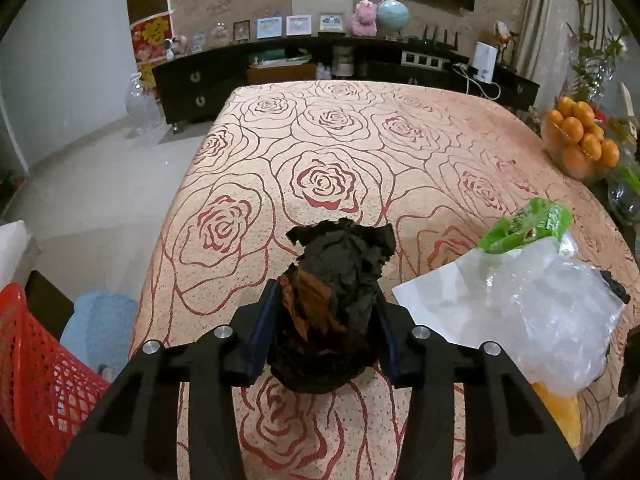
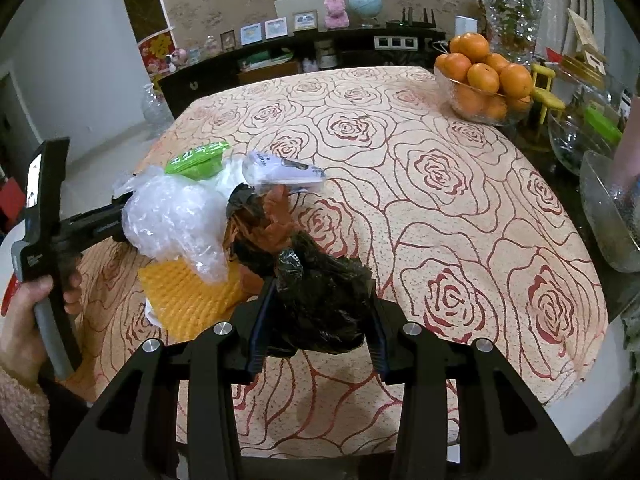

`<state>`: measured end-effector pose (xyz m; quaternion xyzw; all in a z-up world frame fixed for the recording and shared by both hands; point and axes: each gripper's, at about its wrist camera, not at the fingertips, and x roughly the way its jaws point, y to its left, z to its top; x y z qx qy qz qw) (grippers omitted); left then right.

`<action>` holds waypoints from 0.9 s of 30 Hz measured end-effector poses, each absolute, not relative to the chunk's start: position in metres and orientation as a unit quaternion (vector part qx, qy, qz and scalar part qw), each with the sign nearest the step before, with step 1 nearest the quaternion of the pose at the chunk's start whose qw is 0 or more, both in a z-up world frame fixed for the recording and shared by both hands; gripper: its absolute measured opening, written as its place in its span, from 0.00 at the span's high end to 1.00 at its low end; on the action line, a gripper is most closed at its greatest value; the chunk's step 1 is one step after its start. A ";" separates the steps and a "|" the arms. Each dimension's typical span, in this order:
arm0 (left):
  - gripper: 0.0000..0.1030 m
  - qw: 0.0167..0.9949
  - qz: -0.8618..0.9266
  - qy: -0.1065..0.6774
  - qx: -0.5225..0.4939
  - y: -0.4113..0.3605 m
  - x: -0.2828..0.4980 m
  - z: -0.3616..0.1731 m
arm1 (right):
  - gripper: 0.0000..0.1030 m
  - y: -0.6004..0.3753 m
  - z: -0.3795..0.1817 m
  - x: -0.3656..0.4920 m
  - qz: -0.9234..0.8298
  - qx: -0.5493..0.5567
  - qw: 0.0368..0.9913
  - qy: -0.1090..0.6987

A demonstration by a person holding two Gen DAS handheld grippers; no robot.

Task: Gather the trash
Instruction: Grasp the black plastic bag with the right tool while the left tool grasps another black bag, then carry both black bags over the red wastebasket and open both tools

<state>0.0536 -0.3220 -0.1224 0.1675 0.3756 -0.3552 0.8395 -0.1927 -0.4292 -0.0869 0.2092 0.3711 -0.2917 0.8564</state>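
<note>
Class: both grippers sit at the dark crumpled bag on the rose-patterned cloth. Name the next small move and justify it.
Probably lift the dark bag slightly off the tablecloth: the left gripper and right gripper each pinch part of it, while clear plastic lies loose alongside.

Black trash bag (image 2: 320, 300) looking thin, crinkly, glossy plastic; clear wrap (image 2: 176, 216) shiny film; yellow net (image 2: 192, 300) foam mesh; surface cloth (image 1: 340, 152) showing matt woven fabric w/ rose print; tools' frames matt black plastic.

Rose-patterned tablecloth (image 1: 340, 140), dark sideboard (image 1: 192, 84) (pale floor (image 1: 92, 184))
</note>
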 end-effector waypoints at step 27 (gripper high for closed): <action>0.60 0.883 -0.346 0.294 0.122 -0.227 0.010 -0.040 | 0.61 -0.406 -0.057 -0.174 -0.272 0.180 0.885 0.331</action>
